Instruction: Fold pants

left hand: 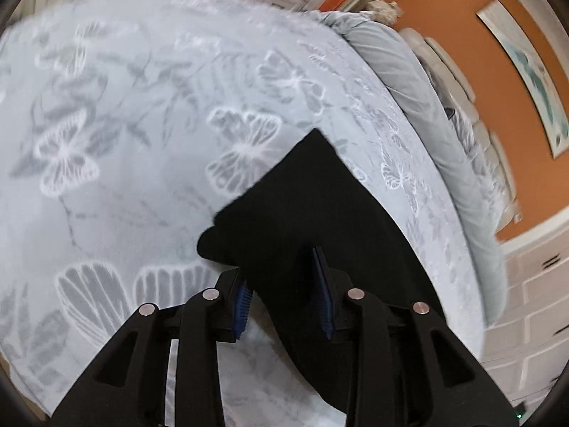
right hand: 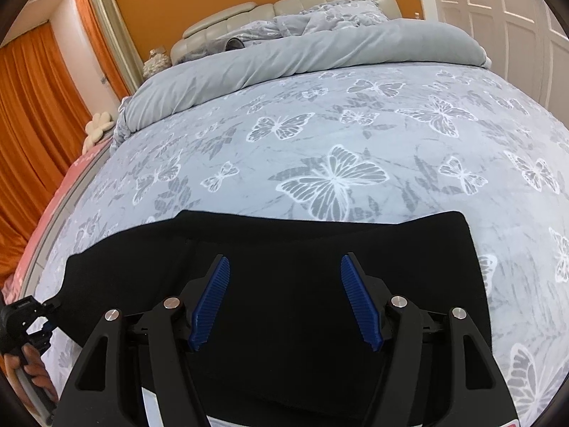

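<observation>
Black pants [right hand: 284, 245] lie folded in a wide band across the near part of a butterfly-print bed cover [right hand: 330, 142]. My right gripper [right hand: 284, 299] hovers over their middle, jaws wide open and empty. In the left wrist view the pants [left hand: 320, 206] run away from the camera, and a raised fold of their near edge sits between the blue pads [left hand: 322, 284] of my left gripper [left hand: 281, 293]. The jaws stand a little apart around the cloth. The left gripper also shows at the pants' left end in the right wrist view [right hand: 32, 320].
A rolled grey duvet [right hand: 302, 60] and a padded headboard [right hand: 284, 7] lie at the far end of the bed. Orange curtains [right hand: 32, 124] hang on the left, white wardrobe doors [right hand: 498, 10] on the right. The bed's left edge [right hand: 46, 235] is near the pants' end.
</observation>
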